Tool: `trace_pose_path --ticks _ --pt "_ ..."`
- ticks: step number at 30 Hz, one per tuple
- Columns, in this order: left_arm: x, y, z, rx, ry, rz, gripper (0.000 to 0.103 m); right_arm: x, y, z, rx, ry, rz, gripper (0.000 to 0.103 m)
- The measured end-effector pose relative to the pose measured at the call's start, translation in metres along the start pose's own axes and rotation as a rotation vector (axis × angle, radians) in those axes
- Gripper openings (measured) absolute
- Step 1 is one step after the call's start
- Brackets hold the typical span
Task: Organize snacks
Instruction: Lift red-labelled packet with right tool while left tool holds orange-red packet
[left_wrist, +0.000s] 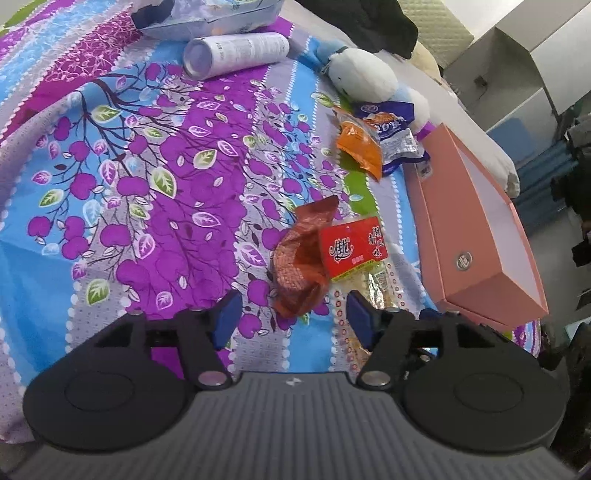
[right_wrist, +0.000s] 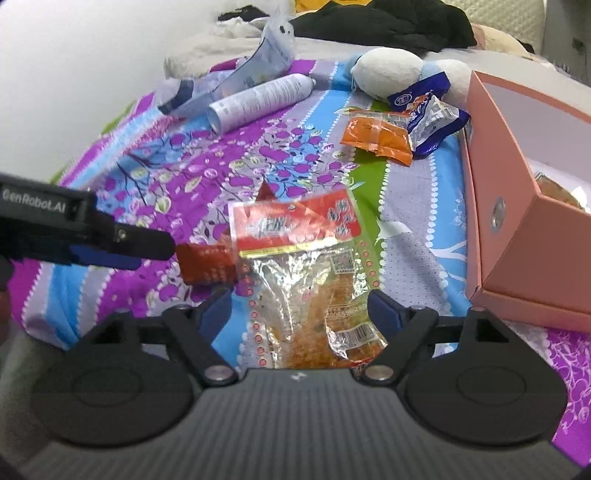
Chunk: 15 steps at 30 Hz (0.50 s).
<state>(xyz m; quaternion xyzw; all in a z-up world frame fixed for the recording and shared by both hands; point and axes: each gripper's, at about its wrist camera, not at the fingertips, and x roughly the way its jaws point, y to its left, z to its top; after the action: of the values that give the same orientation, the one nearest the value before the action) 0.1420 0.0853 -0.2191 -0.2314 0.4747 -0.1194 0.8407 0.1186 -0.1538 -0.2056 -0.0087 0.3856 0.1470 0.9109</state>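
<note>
A red-labelled clear snack pack (left_wrist: 354, 247) (right_wrist: 295, 266) lies on the floral bedsheet beside a dark red snack packet (left_wrist: 301, 266) (right_wrist: 207, 264). Farther back lie an orange packet (left_wrist: 360, 146) (right_wrist: 376, 136) and a blue-and-white packet (left_wrist: 391, 129) (right_wrist: 428, 110). An open pink box (left_wrist: 476, 236) (right_wrist: 517, 206) stands on the right, with a snack showing inside it in the right wrist view. My left gripper (left_wrist: 291, 314) is open just before the dark red packet; it also shows in the right wrist view (right_wrist: 122, 251). My right gripper (right_wrist: 299, 308) is open, its fingers astride the clear pack's lower end.
A white spray can (left_wrist: 236, 51) (right_wrist: 258, 99) and a plastic bag (left_wrist: 207, 18) (right_wrist: 258, 62) lie at the back. A white-and-blue plush toy (left_wrist: 362, 74) (right_wrist: 391, 72) and dark clothing (left_wrist: 362, 22) (right_wrist: 380, 26) sit behind the packets. The bed edge runs right of the box.
</note>
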Motion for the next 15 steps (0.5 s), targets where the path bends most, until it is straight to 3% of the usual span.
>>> trace_pose_path --ticks 7,15 --pt "0.017 -0.019 0.007 0.089 0.038 -0.011 0.070 0.008 -0.008 -0.002 -0.057 -0.026 0.018 0.083" --pt "0.048 -0.027 0.010 0.135 0.085 0.030 0.069 0.028 -0.016 -0.002 -0.097 0.036 0.041 0.083"
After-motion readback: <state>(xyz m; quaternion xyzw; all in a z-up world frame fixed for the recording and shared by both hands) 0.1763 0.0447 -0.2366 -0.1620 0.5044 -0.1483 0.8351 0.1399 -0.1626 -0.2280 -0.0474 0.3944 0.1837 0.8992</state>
